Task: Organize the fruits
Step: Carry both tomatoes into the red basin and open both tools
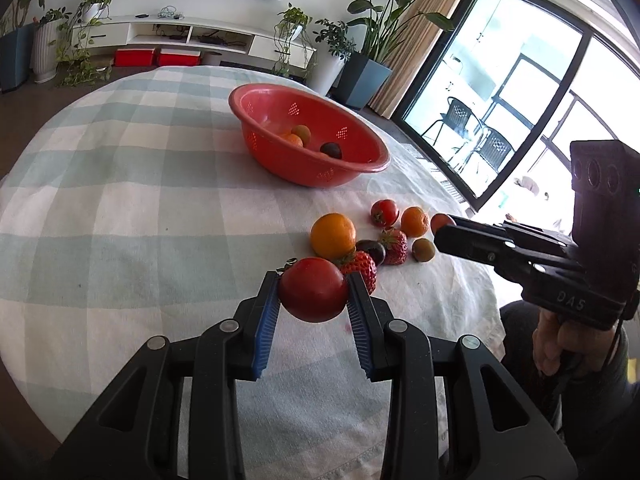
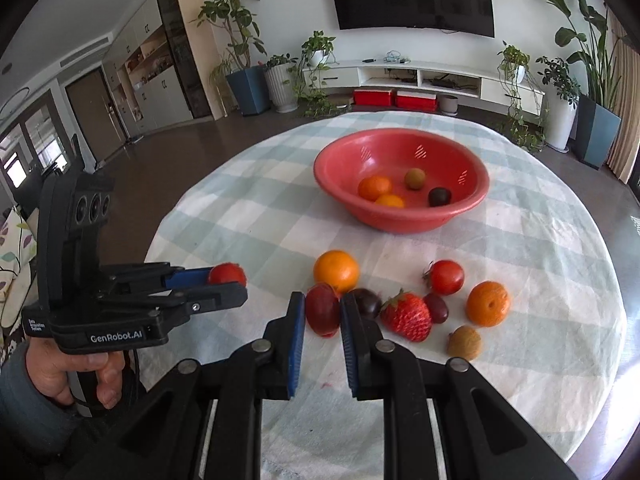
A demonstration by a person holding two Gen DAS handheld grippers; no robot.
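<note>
Red tomato point(image 1: 313, 290), lower centre, is clamped in the left gripper point(image 1: 313, 300), while the right gripper point(image 2: 322, 312) grips a dark plum point(image 2: 322, 311); each should travel level to the bowl point(image 1: 360, 168) before release.

We see a coral-red bowl point(image 2: 401, 216) on the desk's pale blue-and-white checked cloth point(image 2: 240, 208), a bright orange point(image 2: 336, 271), a red strawberry point(image 2: 408, 317), and blue-lined black jaws.

Both wrist views look forward and down along their own fingers, close over the checked tablecloth point(image 1: 120, 200). Both share the red bowl point(image 2: 400, 216): upper centre in each frame, with each opposite gripper at the frame's edge.
</note>
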